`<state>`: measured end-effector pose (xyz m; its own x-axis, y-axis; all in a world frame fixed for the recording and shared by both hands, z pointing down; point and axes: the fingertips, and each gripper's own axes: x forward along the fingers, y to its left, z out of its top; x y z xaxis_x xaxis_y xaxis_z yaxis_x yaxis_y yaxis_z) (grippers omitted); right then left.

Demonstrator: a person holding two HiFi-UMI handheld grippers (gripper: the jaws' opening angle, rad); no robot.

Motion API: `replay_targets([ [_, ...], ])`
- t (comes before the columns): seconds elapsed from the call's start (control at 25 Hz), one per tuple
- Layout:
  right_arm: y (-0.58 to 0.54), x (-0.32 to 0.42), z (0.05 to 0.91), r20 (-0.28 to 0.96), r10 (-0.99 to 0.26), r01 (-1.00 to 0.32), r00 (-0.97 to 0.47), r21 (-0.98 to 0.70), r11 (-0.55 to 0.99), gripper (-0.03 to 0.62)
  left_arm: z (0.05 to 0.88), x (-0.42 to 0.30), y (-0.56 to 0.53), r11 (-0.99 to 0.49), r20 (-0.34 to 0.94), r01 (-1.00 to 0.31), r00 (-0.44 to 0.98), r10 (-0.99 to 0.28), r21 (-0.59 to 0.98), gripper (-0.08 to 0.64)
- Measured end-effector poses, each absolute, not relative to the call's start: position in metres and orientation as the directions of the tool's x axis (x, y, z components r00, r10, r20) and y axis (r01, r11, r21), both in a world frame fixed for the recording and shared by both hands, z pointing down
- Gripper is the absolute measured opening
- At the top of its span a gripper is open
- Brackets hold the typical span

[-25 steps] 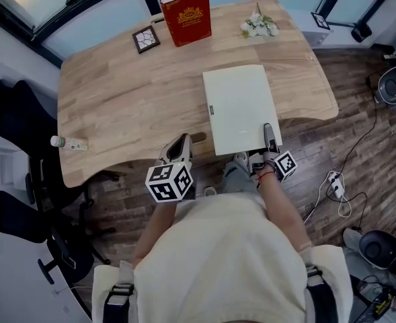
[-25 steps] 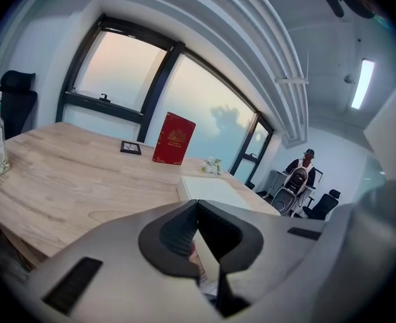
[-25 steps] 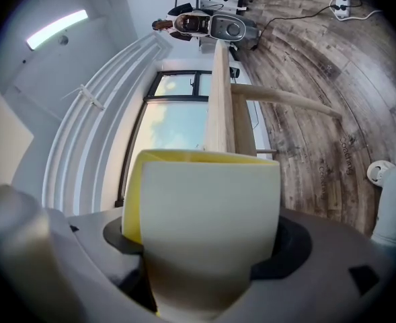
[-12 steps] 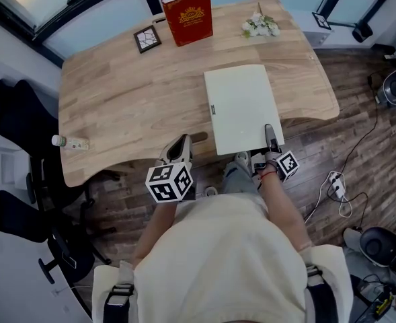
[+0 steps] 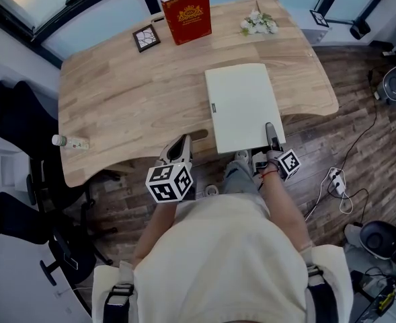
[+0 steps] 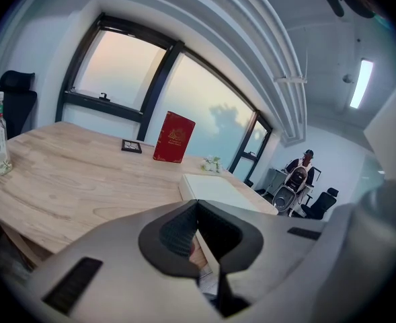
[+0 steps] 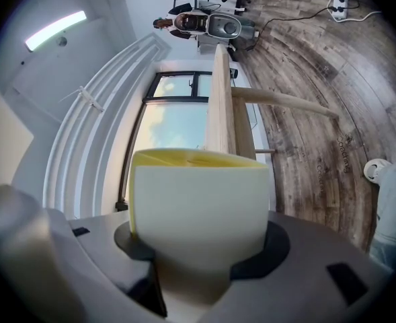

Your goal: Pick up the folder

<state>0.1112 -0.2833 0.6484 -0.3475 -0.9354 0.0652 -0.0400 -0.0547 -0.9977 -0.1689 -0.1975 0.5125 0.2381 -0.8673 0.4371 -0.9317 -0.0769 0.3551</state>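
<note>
1. The cream folder (image 5: 241, 106) lies flat on the right half of the wooden worktop (image 5: 130, 99), and its near end juts out past the worktop's front edge.
2. The right tongs (image 5: 269, 128) are at the folder's near right corner. Their jaws have just been closing, and the folder's edge now sits between them with both pads against it. The right gripper view shows that edge (image 7: 198, 200) filling the gap.
3. The left tongs (image 5: 181, 142) hover at the worktop's front edge, left of the folder and apart from it. Their jaws are closed tip to tip with nothing between them.
4. Along the far edge stand a red book (image 5: 186, 16), a small picture frame (image 5: 146, 38) and a bunch of white flowers (image 5: 259, 24).
5. A plastic bottle (image 5: 70, 142) lies at the worktop's near left corner.
</note>
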Motion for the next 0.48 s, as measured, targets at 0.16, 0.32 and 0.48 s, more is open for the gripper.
replay_targets([
  [0.16,-0.274,0.115,0.65,0.056,-0.937,-0.035,-0.346,-0.998,-0.047,0.282,0.512,-0.167,-0.193,-0.09,0.435,-0.929,0.252,-0.864,0.359,0.02],
  [0.32,-0.264,0.114,0.644,0.051,-0.94,-0.016,-0.337,-0.999,-0.048,0.282,0.512,-0.166,-0.19,-0.105,0.433,-0.926,0.267,-0.861,0.362,0.02],
  [0.48,-0.255,0.112,0.632,0.024,-0.941,-0.004,-0.338,-1.0,-0.024,0.282,0.511,-0.162,-0.187,-0.122,0.429,-0.922,0.284,-0.858,0.367,0.02],
])
